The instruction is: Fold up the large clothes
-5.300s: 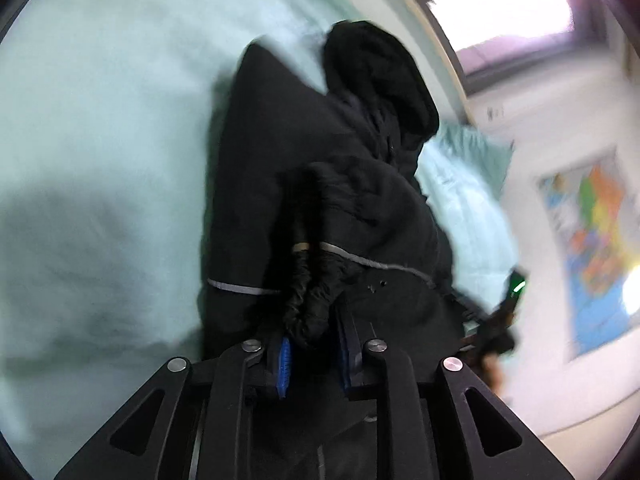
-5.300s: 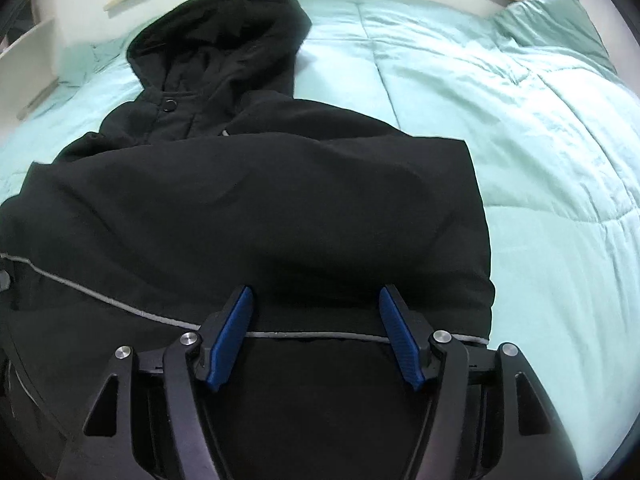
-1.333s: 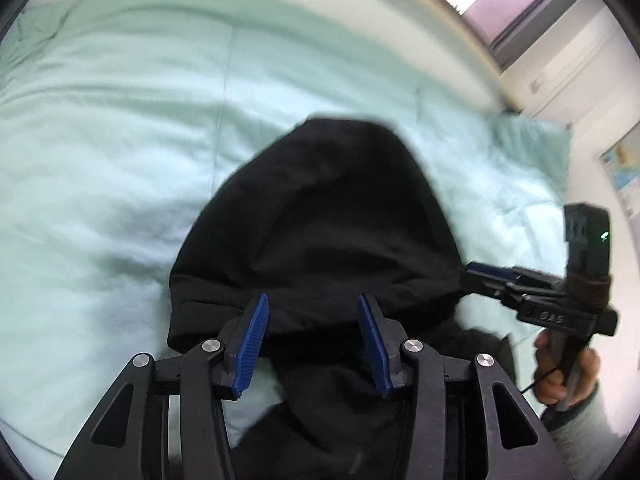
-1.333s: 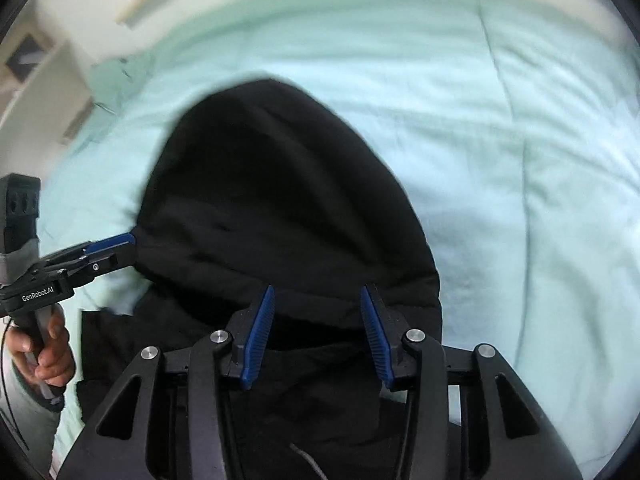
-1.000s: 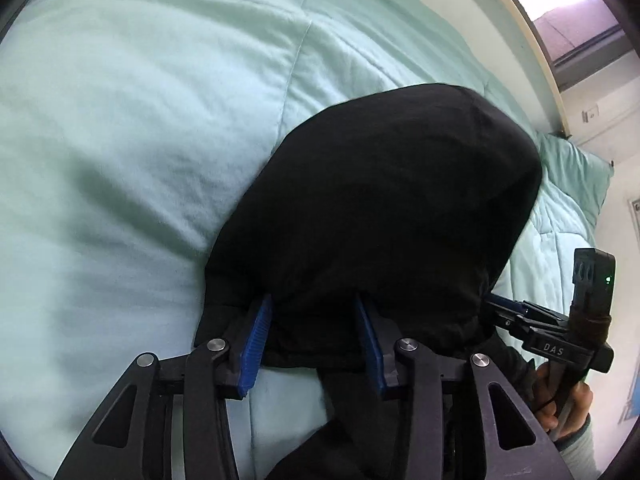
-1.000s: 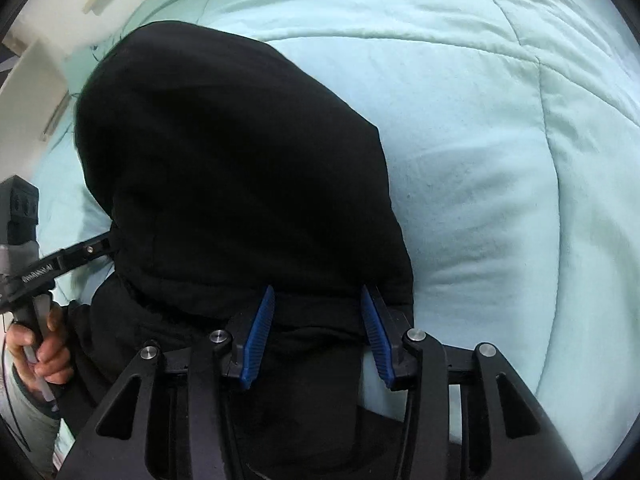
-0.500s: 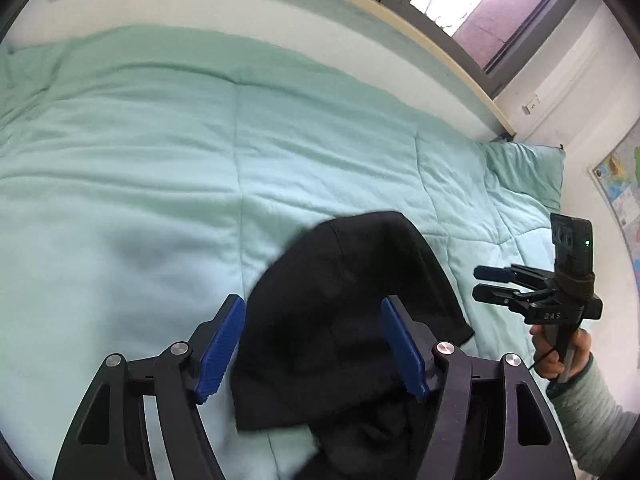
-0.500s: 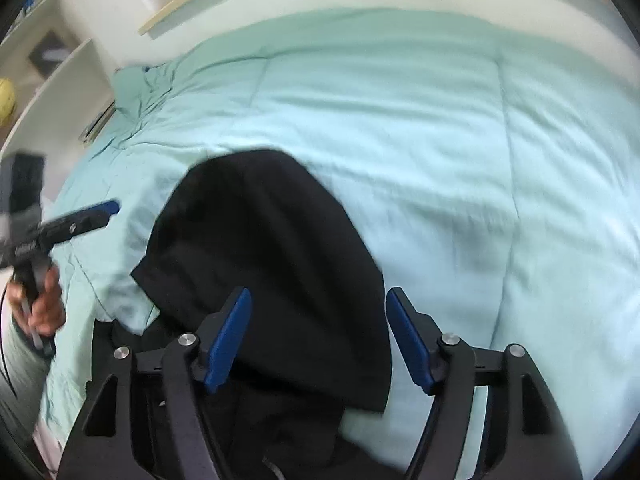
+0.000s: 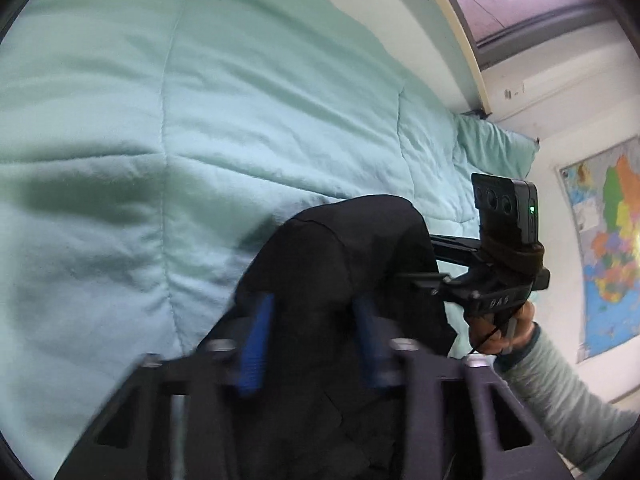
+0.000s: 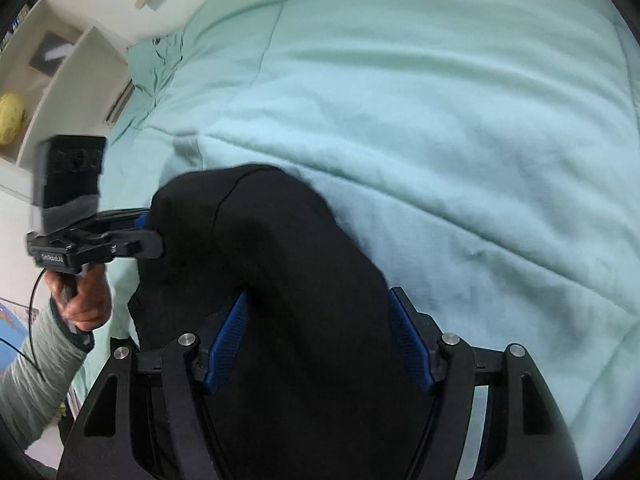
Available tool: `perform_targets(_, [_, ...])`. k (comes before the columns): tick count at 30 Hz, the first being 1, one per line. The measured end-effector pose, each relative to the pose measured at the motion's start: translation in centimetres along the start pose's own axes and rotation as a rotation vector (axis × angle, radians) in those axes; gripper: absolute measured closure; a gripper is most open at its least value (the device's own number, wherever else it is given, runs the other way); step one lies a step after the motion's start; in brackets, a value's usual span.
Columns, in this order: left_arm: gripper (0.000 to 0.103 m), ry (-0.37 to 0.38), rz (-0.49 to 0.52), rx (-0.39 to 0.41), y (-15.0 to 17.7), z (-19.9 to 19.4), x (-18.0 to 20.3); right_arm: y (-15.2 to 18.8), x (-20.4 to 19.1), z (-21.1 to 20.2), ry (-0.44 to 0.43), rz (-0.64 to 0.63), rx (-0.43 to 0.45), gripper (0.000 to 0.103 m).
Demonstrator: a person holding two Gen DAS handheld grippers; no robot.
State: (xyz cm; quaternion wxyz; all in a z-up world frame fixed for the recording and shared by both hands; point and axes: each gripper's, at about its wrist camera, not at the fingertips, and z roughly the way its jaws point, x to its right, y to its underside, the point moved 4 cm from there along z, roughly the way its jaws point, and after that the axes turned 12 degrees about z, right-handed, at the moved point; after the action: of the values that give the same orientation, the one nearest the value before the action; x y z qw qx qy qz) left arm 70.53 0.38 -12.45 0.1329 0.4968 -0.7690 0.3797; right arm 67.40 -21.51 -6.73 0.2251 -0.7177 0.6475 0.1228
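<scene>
Left wrist view: the left gripper has blurred fingers spread wide, gripping nothing; the black hooded coat bunches between them on the bed.

Right wrist view: the right gripper likewise gapes around the coat.

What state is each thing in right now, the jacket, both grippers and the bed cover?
black jacket: hood end humped up, lying on the cover.
left gripper: open, fingers either side of the hood.
right gripper: open wide, straddling the hood.
green bed cover: spread out, lightly creased.
</scene>
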Motion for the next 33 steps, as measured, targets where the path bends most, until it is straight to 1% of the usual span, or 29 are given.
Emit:
perform_targets(1, [0.089,-0.018,0.019,0.008,0.0,-0.2,0.4,0.5,-0.6,-0.1,0.02,-0.028,0.015,0.04])
perform_targets(2, [0.091,-0.049,0.056,0.019,0.2,-0.8,1.5,1.1,-1.3,-0.5,0.024,-0.063,0.031,0.068])
perform_targets(3, [0.092,-0.061,0.08,0.028,0.2,-1.4,2.2,1.8,-2.1,-1.2,0.026,-0.092,0.056,0.08])
perform_targets(4, [0.092,-0.07,0.116,0.044,0.5,-2.4,3.6,2.5,-2.6,-2.1,0.025,-0.112,0.076,0.084])
perform_targets(5, [0.092,-0.078,0.144,0.058,0.8,-3.4,4.6,3.4,-3.4,-3.4,0.024,-0.137,0.104,0.086])
perform_targets(9, [0.092,-0.133,0.315,0.133,3.4,-8.7,12.3,8.7,-7.7,-10.2,0.056,-0.254,0.243,0.086])
perform_targets(11, [0.092,-0.151,0.369,0.161,5.2,-10.9,15.6,11.7,-9.6,-13.0,0.085,-0.304,0.288,0.086])
perform_targets(13, [0.092,-0.175,0.413,0.185,7.7,-12.8,19.2,14.8,-11.3,-15.3,0.115,-0.341,0.33,0.086])
perform_targets(16, [0.092,-0.203,0.453,0.18,11.7,-14.5,23.0,19.8,-12.8,-18.0,0.161,-0.367,0.369,0.086])
perform_targets(19, [0.092,-0.241,0.492,0.139,16.7,-14.9,25.6,25.2,-14.0,-18.7,0.229,-0.375,0.39,0.086])
perform_targets(21, [0.092,-0.226,0.473,0.091,20.3,-14.4,26.2,28.9,-14.3,-17.9,0.276,-0.371,0.386,0.086])
perform_targets(23, [0.093,-0.173,0.425,0.03,23.9,-13.3,26.3,32.8,-14.3,-16.5,0.296,-0.337,0.349,0.086])
perform_targets(24, [0.093,-0.143,0.395,-0.02,26.3,-12.4,26.2,34.5,-14.2,-15.6,0.3,-0.317,0.329,0.086])
perform_targets(25, [0.092,-0.139,0.371,-0.057,28.3,-11.7,26.0,35.8,-13.9,-14.9,0.298,-0.3,0.308,0.086])
perform_targets(26, [0.091,-0.137,0.356,-0.076,29.7,-11.1,25.8,37.5,-13.5,-13.7,0.291,-0.274,0.272,0.085])
perform_targets(29, [0.09,-0.136,0.257,-0.185,34.9,-8.2,23.9,41.1,-12.2,-10.6,0.266,-0.189,0.177,0.082])
perform_targets(31, [0.09,-0.153,0.24,-0.216,36.5,-7.6,23.7,42.6,-11.7,-9.2,0.285,-0.175,0.128,0.081])
perform_targets(33, [0.09,-0.176,0.272,-0.194,36.0,-8.9,24.7,43.2,-12.1,-9.5,0.311,-0.182,0.124,0.08])
